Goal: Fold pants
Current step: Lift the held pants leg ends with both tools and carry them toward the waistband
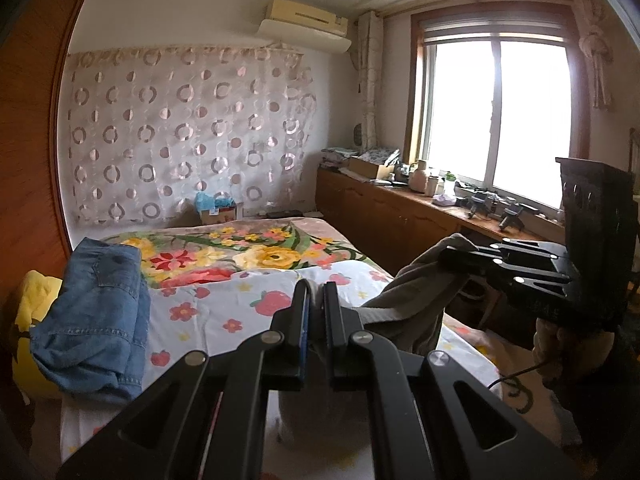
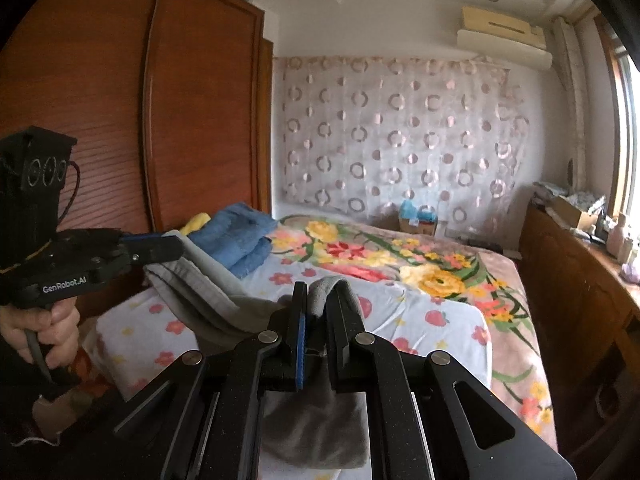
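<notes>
Grey pants hang stretched between my two grippers above the near end of the bed. In the left wrist view my left gripper is shut on a thin edge of the grey cloth. To its right, my right gripper is clamped on another part of the edge. In the right wrist view my right gripper pinches a fold of the pants, with more grey cloth hanging below its fingers. My left gripper, held by a hand, grips the cloth at the left.
Folded blue jeans lie on a yellow item at the bed's left side. The bed has a strawberry sheet and a floral blanket. A wardrobe stands left, and a cluttered wooden counter runs under the window.
</notes>
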{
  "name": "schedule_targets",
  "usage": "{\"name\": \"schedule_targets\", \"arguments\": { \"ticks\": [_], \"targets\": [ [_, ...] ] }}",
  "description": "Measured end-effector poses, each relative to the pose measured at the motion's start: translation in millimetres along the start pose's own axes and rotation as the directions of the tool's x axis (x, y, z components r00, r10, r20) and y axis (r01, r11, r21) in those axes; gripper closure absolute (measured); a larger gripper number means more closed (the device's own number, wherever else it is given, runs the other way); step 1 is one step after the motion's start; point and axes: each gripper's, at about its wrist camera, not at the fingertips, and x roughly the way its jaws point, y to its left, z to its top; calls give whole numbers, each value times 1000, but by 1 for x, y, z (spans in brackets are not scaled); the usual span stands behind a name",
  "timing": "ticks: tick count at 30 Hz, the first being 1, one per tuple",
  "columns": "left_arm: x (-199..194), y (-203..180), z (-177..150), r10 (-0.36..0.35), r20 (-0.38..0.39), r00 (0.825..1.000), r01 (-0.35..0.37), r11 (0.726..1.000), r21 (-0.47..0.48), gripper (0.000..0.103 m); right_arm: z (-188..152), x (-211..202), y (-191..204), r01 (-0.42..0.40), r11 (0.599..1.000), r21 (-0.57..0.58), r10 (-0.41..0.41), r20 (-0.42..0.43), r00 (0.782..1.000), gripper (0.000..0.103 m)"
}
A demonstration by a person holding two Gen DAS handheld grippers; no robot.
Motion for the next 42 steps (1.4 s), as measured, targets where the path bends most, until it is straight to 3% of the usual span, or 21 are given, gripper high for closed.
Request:
{"name": "schedule_targets", "arguments": {
  "ticks": [8,16,20,23,29,36,42],
  "targets": [
    [48,30,20,16,-32,999,-16,1000,-15,100,22,55,-21,-3,1000,-18,3,-39,999,98],
    [91,54,96,36,24,999,-36,999,12,100,76,113,-61,51,998,-25,-52,-42,998,98],
    [102,60,114,58,42,997,-60,997,43,100,108,126,-78,74,997,-38,-75,-15,997,98],
    [110,68,103,69,4,998,-69,996,49,100,111,142,-83,51,998,-31,-53,-56,997,98],
    [112,71,60,65,-85,994,-63,998,25,100,70,156,-76,30,1000,-4,-31,-164,986,98],
    [85,61,24,42,-111,993,-43,999,-2,100,31,138,-46,19,1000,-13,-21,-231,973,98],
    [57,53,4,24,-112,993,-24,1000,-6,100,19,111,-22,22,1000,2,-20,-247,969,98]
  ]
}}
